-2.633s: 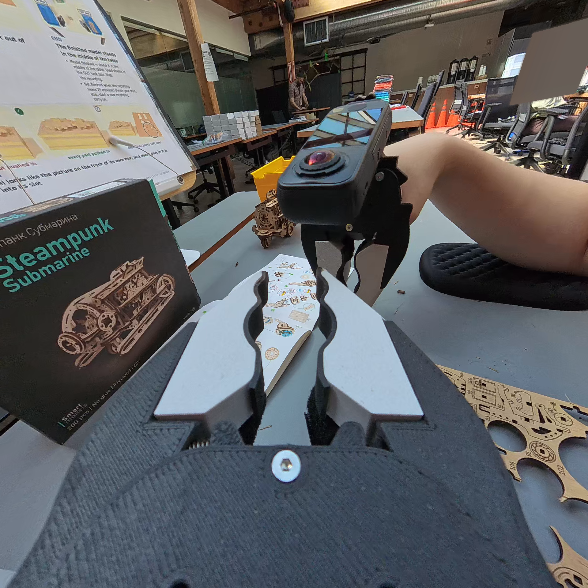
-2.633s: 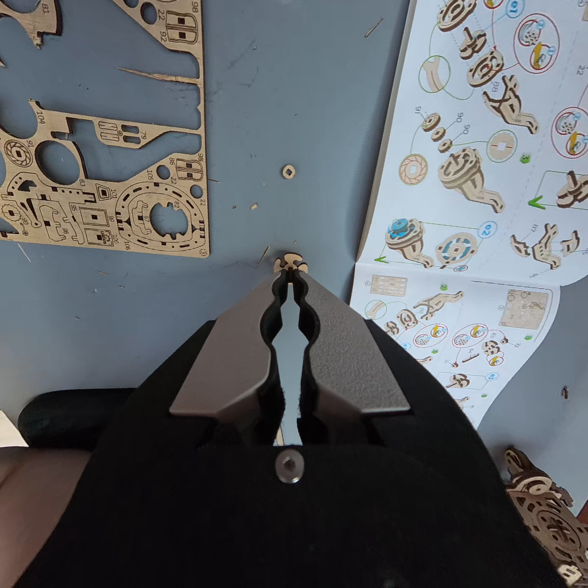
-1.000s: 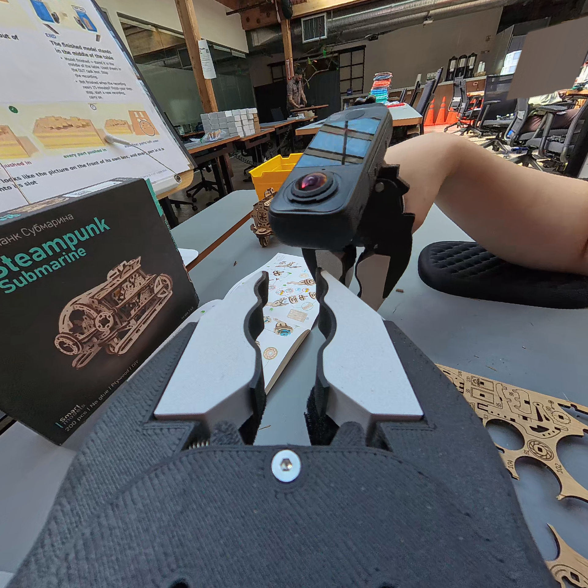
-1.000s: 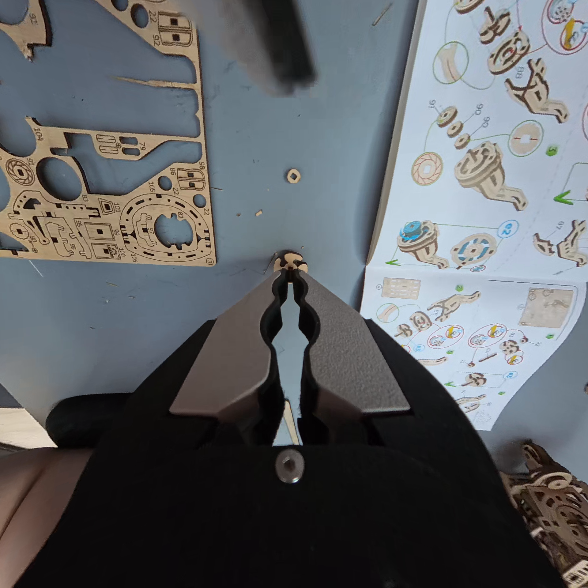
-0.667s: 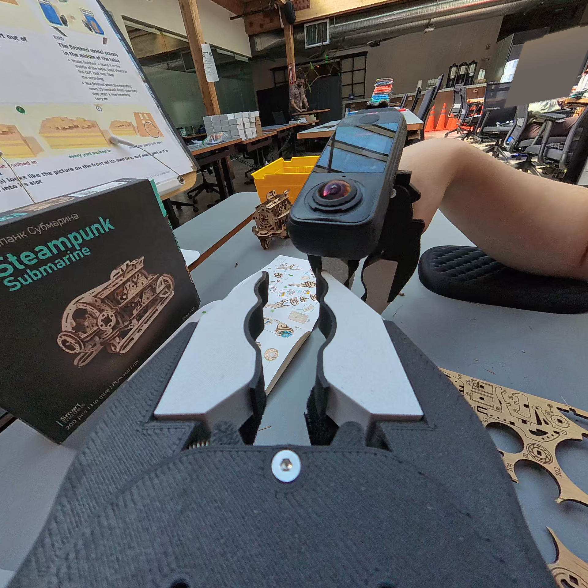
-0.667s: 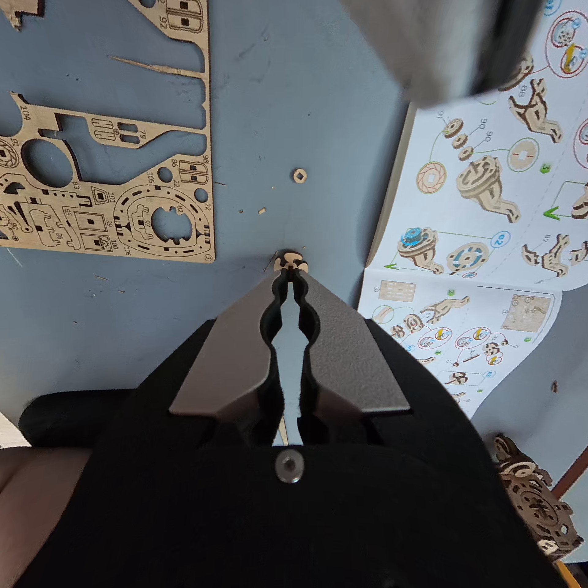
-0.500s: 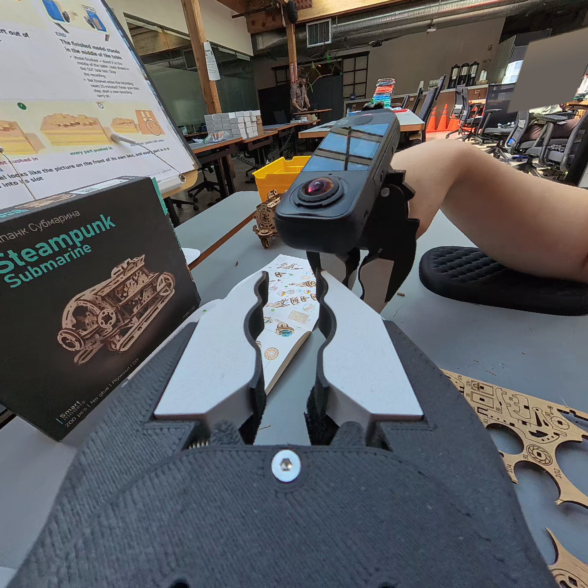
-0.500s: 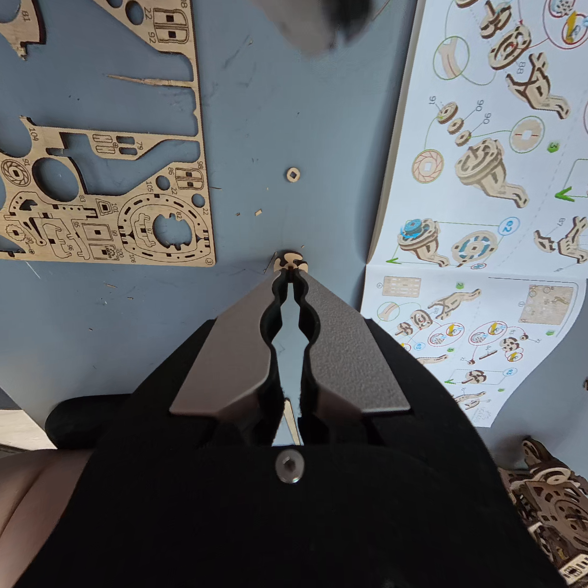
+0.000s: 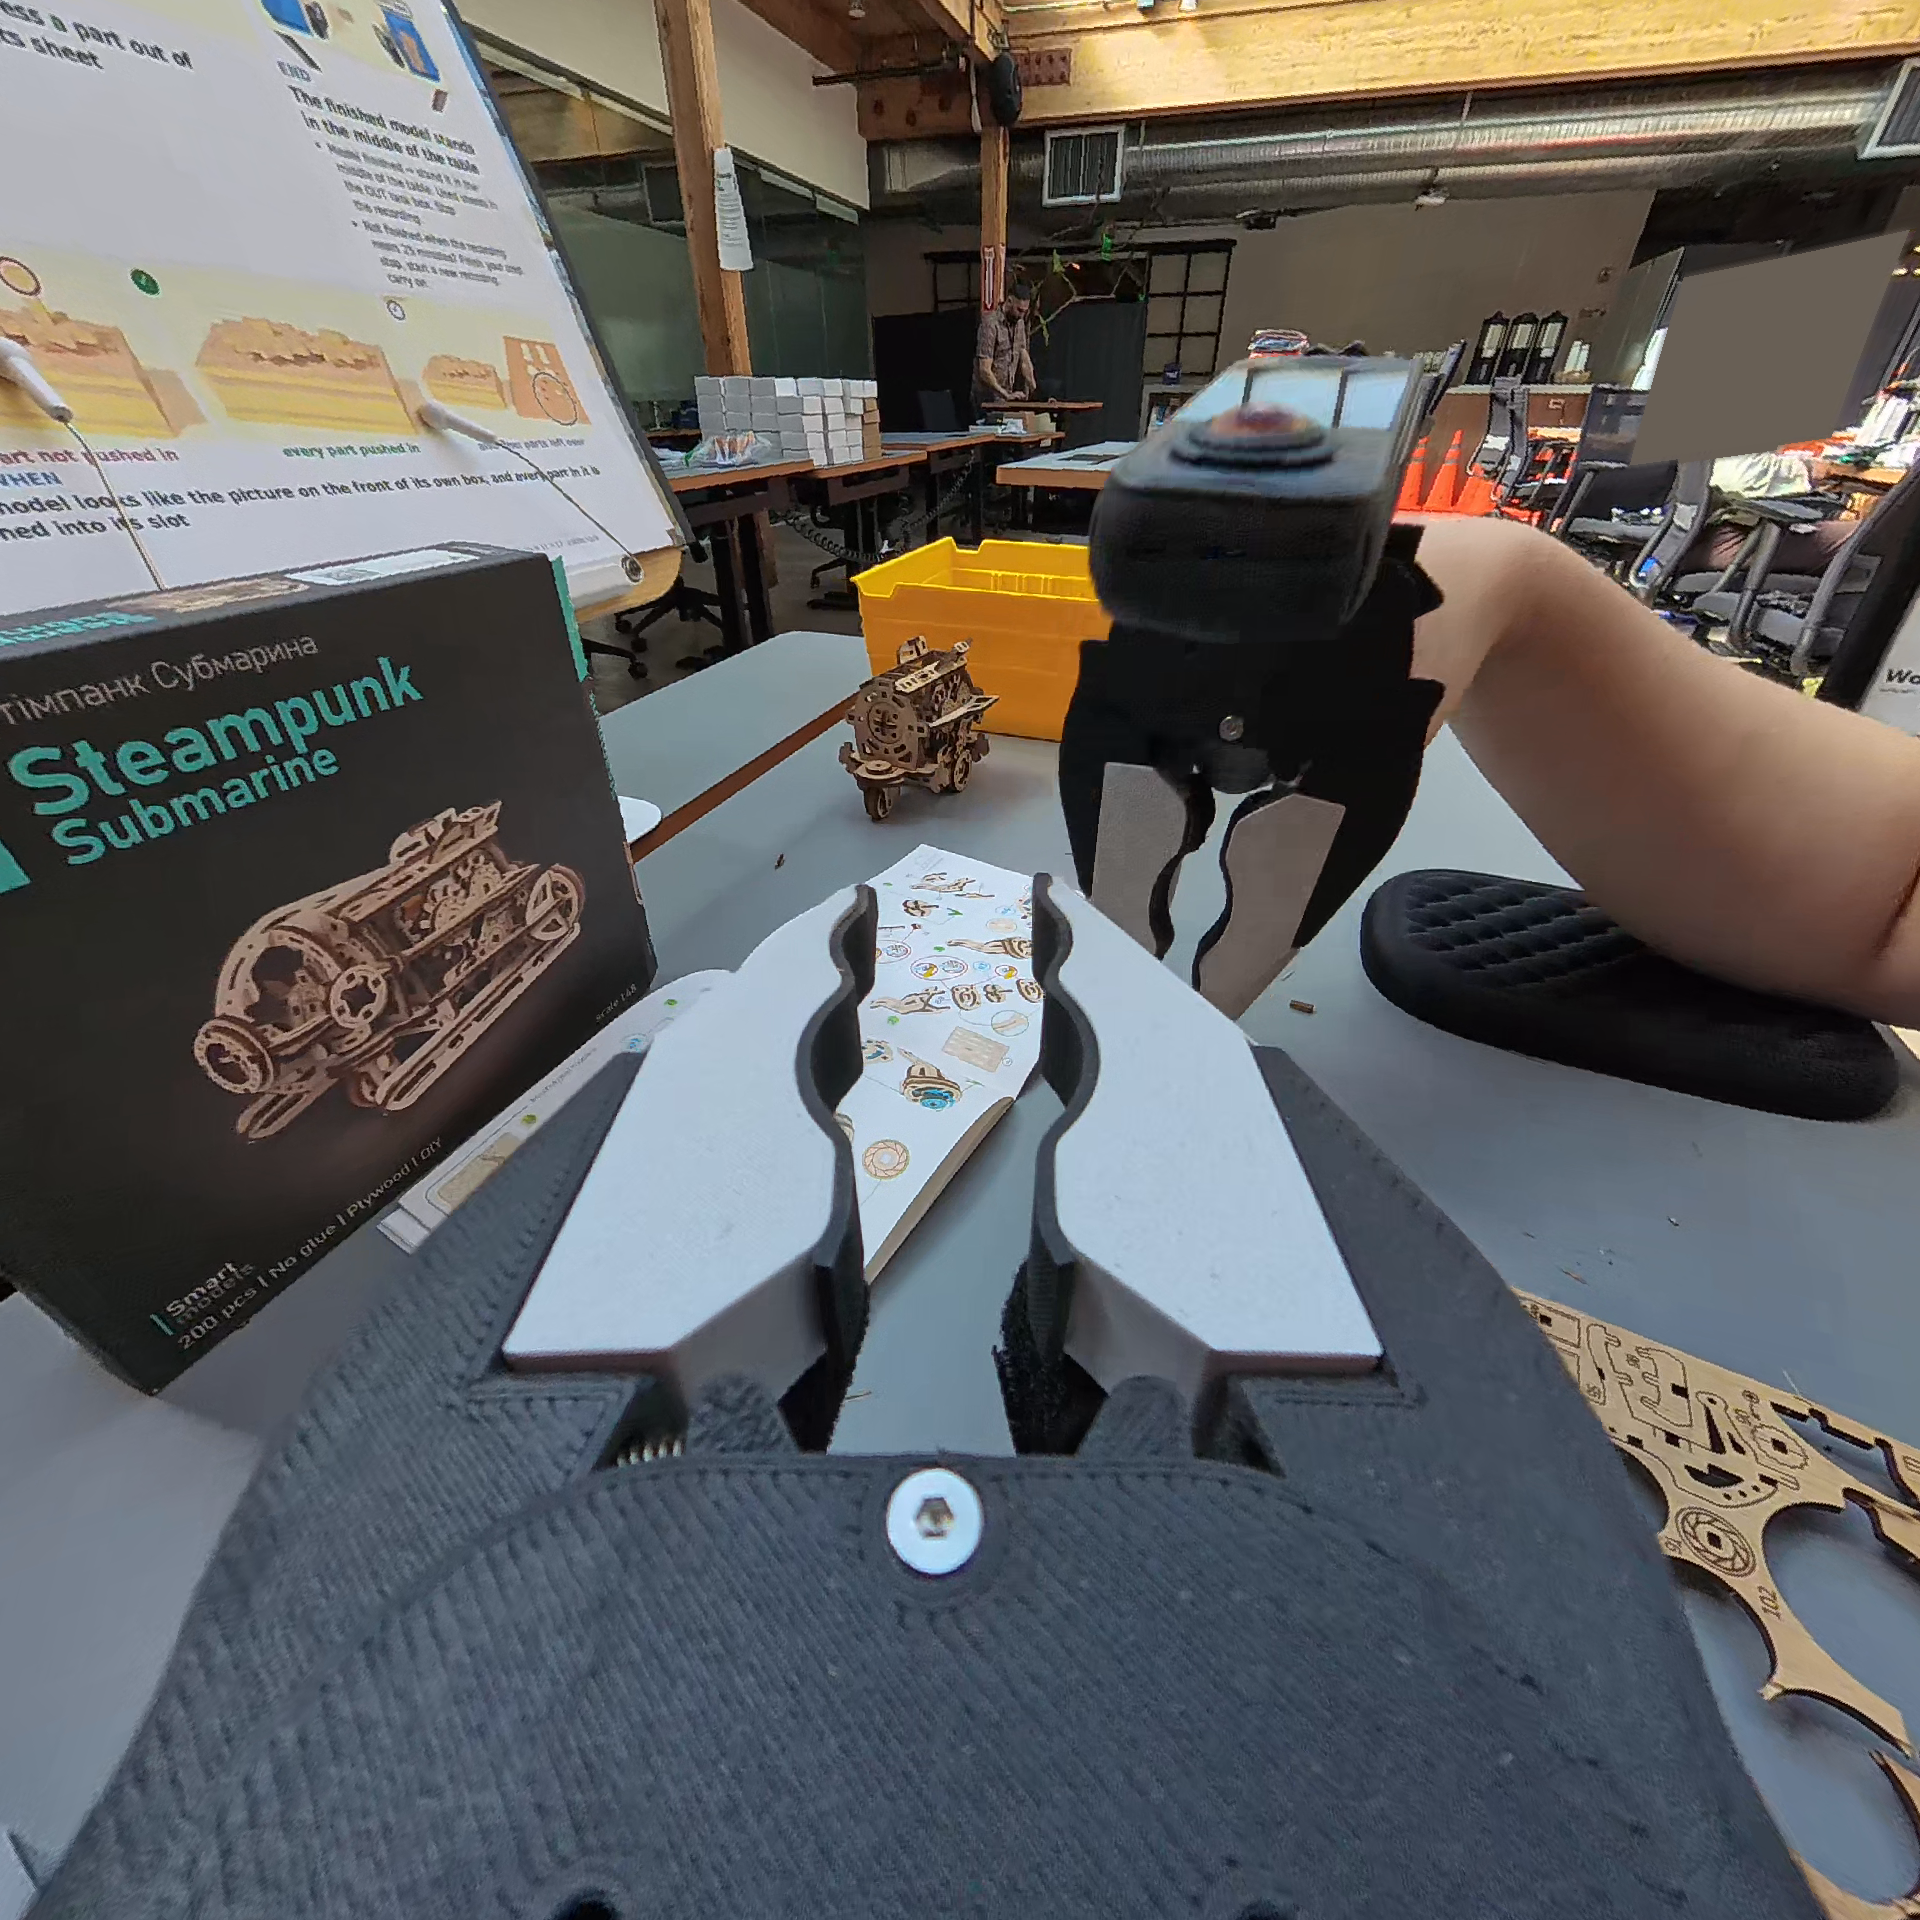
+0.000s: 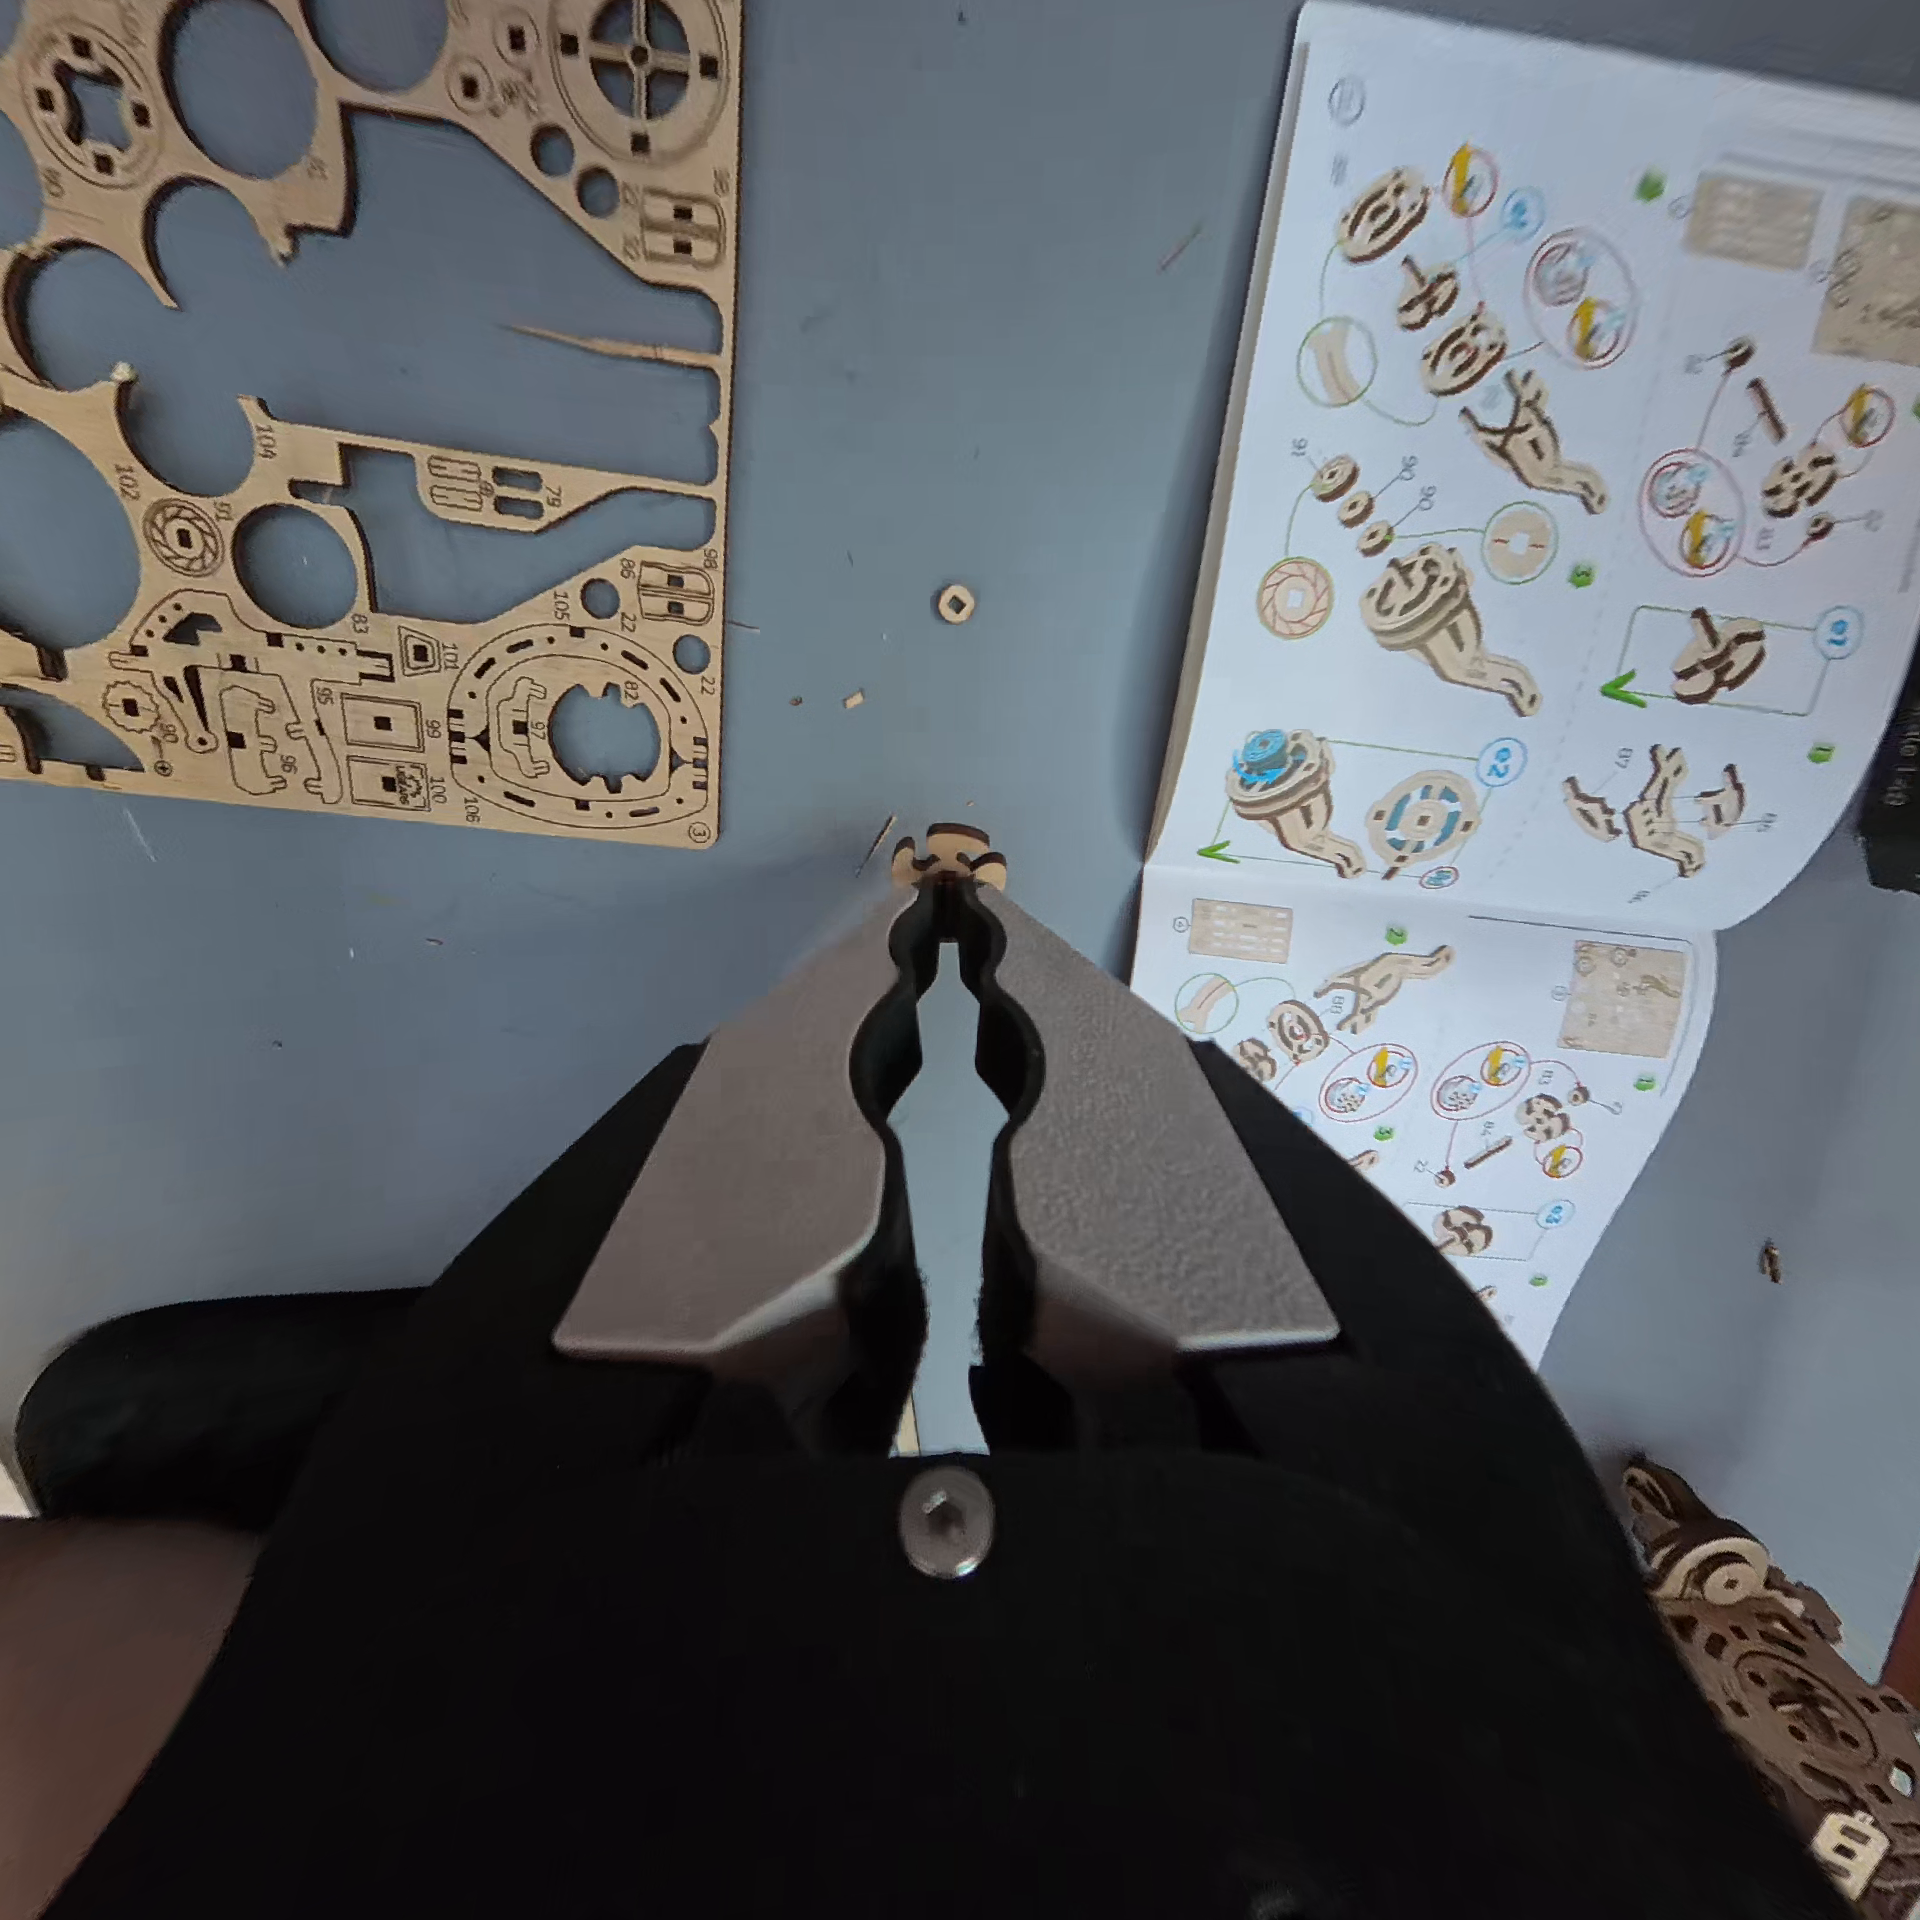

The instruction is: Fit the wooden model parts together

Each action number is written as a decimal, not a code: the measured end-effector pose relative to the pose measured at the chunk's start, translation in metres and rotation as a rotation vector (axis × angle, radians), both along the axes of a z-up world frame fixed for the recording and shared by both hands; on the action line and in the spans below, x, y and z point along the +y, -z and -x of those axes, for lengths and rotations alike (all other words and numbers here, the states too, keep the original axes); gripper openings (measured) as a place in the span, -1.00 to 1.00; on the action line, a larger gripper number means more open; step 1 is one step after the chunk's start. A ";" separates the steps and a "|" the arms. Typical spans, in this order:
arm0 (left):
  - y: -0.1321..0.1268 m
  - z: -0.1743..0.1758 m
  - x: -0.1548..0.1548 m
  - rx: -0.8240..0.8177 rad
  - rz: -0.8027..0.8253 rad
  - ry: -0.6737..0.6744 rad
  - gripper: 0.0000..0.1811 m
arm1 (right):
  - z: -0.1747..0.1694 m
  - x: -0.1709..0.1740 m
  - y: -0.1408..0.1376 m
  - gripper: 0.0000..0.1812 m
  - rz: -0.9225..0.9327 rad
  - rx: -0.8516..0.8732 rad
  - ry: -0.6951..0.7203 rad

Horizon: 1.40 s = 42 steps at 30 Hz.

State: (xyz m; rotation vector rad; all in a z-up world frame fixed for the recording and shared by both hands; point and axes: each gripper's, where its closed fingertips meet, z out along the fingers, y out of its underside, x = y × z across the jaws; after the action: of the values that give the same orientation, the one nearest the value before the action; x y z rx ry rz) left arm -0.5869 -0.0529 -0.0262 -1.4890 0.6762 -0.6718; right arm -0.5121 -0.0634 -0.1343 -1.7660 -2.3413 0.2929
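Note:
My right gripper is shut on a small round wooden part with notches, held above the grey table. A small loose wooden washer lies on the table beyond it. A laser-cut wooden sheet lies at the left and shows in the left wrist view. My left gripper is open and empty, low over the instruction booklet. The right gripper shows ahead of it, pointing down. A partly built wooden model stands farther back.
The booklet lies open at the right. The dark kit box stands at the left under a poster board. A yellow bin sits behind the model. A black wrist pad lies under a person's forearm. Across from one pair of fingers to the other is roughly 12 cm. The right tips stand about 6 cm off the small loose wooden washer.
In the left wrist view the right gripper has shifted right and tilted, still shut on the small part. My left gripper has stayed open in place.

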 end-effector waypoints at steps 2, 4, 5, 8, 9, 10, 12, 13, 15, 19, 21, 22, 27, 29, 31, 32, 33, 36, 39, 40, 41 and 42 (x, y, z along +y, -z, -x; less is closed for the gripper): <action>0.000 -0.001 0.000 -0.026 0.029 0.015 -0.68 | 0.006 -0.003 -0.021 -0.98 0.028 0.158 -0.017; -0.003 -0.003 -0.002 -0.075 0.057 0.046 -0.69 | 0.014 -0.011 -0.049 -0.98 0.056 0.390 -0.048; -0.005 -0.006 -0.004 -0.105 0.075 0.076 -0.68 | 0.017 -0.017 -0.065 -0.98 0.065 0.532 -0.071; -0.013 -0.021 -0.019 -0.203 0.163 0.223 -0.65 | 0.019 -0.037 -0.125 -0.98 0.104 1.029 -0.108; -0.017 -0.027 -0.023 -0.243 0.196 0.266 -0.62 | 0.014 -0.046 -0.143 -0.98 0.140 1.175 -0.129; -0.022 -0.032 -0.028 -0.290 0.225 0.313 -0.61 | 0.009 -0.052 -0.154 -0.98 0.168 1.276 -0.126; -0.034 -0.041 -0.039 -0.385 0.265 0.406 -0.59 | -0.001 -0.059 -0.163 -0.98 0.214 1.367 -0.111; -0.040 -0.045 -0.044 -0.416 0.273 0.440 -0.58 | -0.003 -0.062 -0.164 -0.98 0.235 1.386 -0.095; -0.046 -0.054 -0.052 -0.397 0.241 0.465 -0.56 | -0.008 -0.067 -0.165 -0.98 0.292 1.429 -0.065; -0.061 -0.075 -0.074 -0.262 0.066 0.444 -0.50 | -0.018 -0.070 -0.174 -0.99 0.550 1.517 0.026; -0.071 -0.082 -0.081 -0.241 0.013 0.426 -0.52 | -0.023 -0.074 -0.176 -0.98 0.662 1.531 0.032; -0.074 -0.084 -0.083 -0.232 -0.008 0.413 -0.54 | -0.025 -0.075 -0.177 -0.98 0.694 1.533 0.035; -0.069 -0.098 -0.092 -0.052 -0.123 0.363 -0.62 | -0.032 -0.082 -0.173 -0.98 0.736 1.500 0.058; -0.069 -0.101 -0.096 -0.005 -0.163 0.358 -0.70 | -0.032 -0.084 -0.168 -0.98 0.779 1.456 0.072; -0.067 -0.103 -0.102 0.043 -0.192 0.374 -0.86 | -0.033 -0.088 -0.167 -0.98 0.845 1.428 0.059; -0.065 -0.103 -0.102 0.073 -0.196 0.368 -0.88 | -0.032 -0.089 -0.165 -0.99 0.861 1.410 0.059; -0.063 -0.102 -0.101 0.098 -0.195 0.359 -0.87 | -0.030 -0.089 -0.162 -0.99 0.859 1.394 0.060; -0.062 -0.100 -0.100 0.114 -0.163 0.360 -0.85 | -0.025 -0.091 -0.155 -0.99 0.822 1.374 0.047; -0.062 -0.098 -0.097 0.097 -0.119 0.364 -0.81 | -0.023 -0.090 -0.155 -0.98 0.790 1.408 0.039; -0.061 -0.098 -0.097 0.078 -0.083 0.382 -0.73 | -0.023 -0.088 -0.155 -0.98 0.789 1.418 0.047; -0.059 -0.098 -0.097 0.057 -0.037 0.408 -0.64 | -0.022 -0.086 -0.155 -0.98 0.793 1.428 0.056; -0.056 -0.099 -0.097 0.036 0.007 0.430 -0.56 | -0.022 -0.084 -0.156 -0.99 0.809 1.437 0.068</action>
State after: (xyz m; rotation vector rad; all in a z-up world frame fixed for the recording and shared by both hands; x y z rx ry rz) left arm -0.4882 -0.1494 0.0300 -1.3746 1.0374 -0.9744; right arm -0.4903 -0.1478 0.0214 -1.0313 -1.0842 1.8835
